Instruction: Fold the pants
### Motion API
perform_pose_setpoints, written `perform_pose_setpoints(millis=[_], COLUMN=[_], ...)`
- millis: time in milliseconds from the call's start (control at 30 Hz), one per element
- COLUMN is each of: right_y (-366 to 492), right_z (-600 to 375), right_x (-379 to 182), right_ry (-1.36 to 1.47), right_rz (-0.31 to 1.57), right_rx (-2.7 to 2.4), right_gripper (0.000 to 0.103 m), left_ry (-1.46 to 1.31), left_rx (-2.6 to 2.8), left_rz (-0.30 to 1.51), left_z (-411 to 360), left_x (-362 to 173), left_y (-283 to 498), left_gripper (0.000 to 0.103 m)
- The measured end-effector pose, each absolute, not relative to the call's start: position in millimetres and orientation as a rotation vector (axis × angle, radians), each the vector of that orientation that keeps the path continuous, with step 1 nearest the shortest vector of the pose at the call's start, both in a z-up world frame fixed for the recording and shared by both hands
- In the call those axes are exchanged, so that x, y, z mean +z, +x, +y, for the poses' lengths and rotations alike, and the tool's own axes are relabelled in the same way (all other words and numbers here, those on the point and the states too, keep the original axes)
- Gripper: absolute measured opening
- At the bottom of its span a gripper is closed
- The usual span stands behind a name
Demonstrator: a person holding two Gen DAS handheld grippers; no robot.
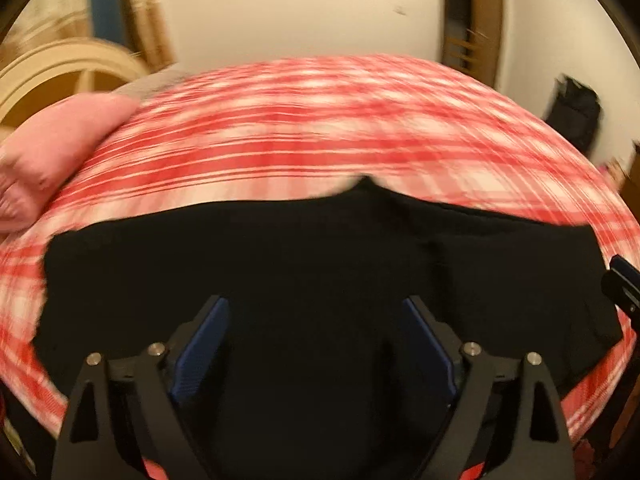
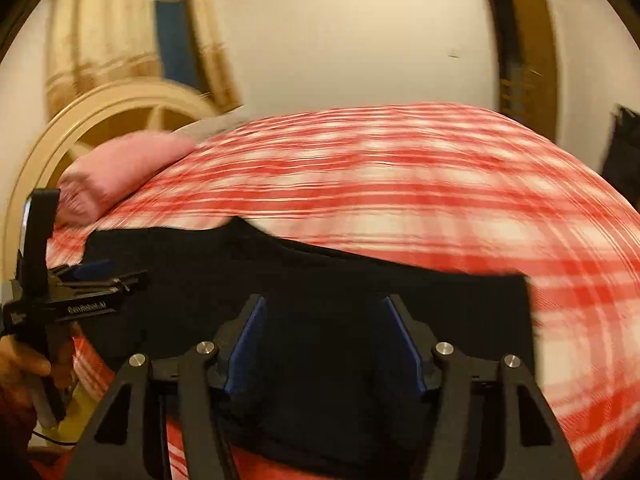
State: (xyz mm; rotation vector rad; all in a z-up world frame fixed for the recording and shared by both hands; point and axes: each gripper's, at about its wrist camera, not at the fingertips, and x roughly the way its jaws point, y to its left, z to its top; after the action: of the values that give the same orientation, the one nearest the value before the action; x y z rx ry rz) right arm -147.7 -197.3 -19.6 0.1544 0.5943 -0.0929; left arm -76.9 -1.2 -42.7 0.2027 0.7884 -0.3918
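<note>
1. The black pants (image 1: 280,264) are lying spread across the near edge of the bed, on a red-and-white plaid bedspread (image 1: 304,128), probably because a broad, flat surface lets the cloth be smoothed before folding.
2. The left hand-held gripper (image 1: 316,320) is hovering just above the pants with its blue pads (image 1: 200,344) wide apart and nothing between them; I judge it is lining up over the fabric for a grab.
3. The right hand-held gripper (image 2: 324,320) is also standing apart and empty, poised over the pants' right portion near a straight side edge, a sensible spot for pinching a corner.
4. In the right wrist view the left tool is showing at the side, over the left part of the garment, so the two are working opposite ends to keep the cloth taut.
5. A pink pillow (image 2: 120,168) is resting at the far left of the bed, well apart from the pants.
6. Both views are blurring, so finer folds are too unclear to tell.
</note>
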Motion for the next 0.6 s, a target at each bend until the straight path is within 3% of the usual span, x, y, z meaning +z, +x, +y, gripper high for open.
perform_pose_setpoints(millis=[200, 333, 600], right_y=[-90.9, -71.6, -66.4], right_z=[-130.7, -100.2, -82.1], right_x=[-19.7, -41.6, -72.2], right_ry=[0.078, 0.029, -0.050], right_rz=[0.589, 0.628, 0.714], right_rx=[0.062, 0.090, 0.089], right_gripper=[0.062, 0.062, 0.063], left_ry=[0.069, -0.007, -0.308], left_rx=[-0.067, 0.102, 0.038], left_rz=[0.749, 0.785, 0.889], left_z=[111.6, 165.5, 195.0], left_x=[-35.7, -45.6, -80.6], left_y=[-55.1, -43.5, -34.1], left_gripper=[0.101, 0.101, 0.101])
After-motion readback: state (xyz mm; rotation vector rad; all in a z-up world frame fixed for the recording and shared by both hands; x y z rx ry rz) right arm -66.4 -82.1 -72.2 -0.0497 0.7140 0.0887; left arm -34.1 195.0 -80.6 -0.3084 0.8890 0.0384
